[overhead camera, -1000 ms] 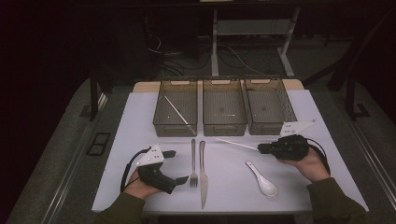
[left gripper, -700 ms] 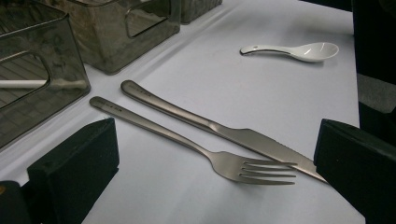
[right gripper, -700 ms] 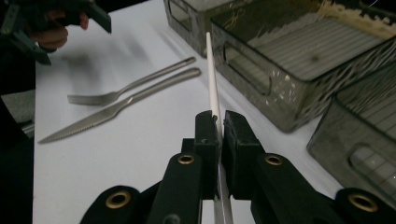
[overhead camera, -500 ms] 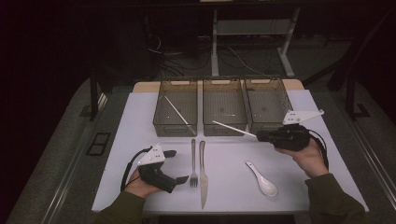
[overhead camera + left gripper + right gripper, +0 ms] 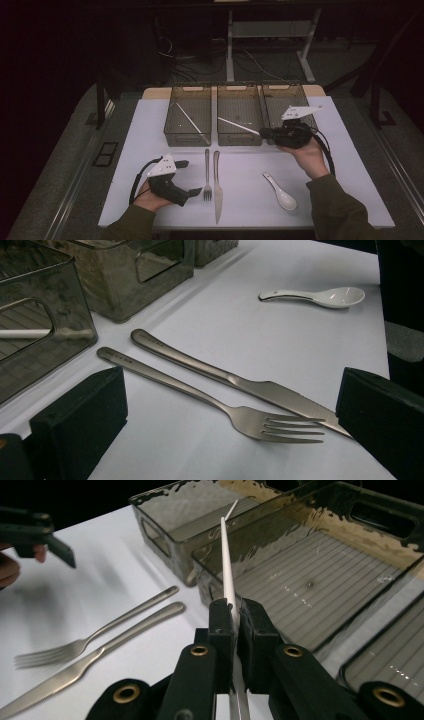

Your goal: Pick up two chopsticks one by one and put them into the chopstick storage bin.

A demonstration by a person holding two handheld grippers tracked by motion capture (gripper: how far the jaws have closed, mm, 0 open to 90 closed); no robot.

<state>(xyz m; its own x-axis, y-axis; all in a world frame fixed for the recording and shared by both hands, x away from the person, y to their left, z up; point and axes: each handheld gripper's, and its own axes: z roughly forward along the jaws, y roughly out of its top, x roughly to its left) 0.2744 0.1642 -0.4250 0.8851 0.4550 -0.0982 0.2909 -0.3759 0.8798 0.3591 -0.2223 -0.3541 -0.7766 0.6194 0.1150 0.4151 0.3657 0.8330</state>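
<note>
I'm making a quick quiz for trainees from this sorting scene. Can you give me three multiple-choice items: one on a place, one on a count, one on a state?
1. Where does the white spoon lie?
A. On the table, to the right of the knife
B. In the left bin
C. Between the fork and the knife

2. How many bins stand in the row at the back of the table?
A. Two
B. Three
C. Four

3. How is the right gripper?
A. Open and empty
B. Shut on a fork
C. Shut on a white chopstick

Answers: 1 A, the high view shows it on the white top beyond the knife. 2 B, three stand side by side. 3 C, the right gripper view shows the jaws pinching the stick.
</note>
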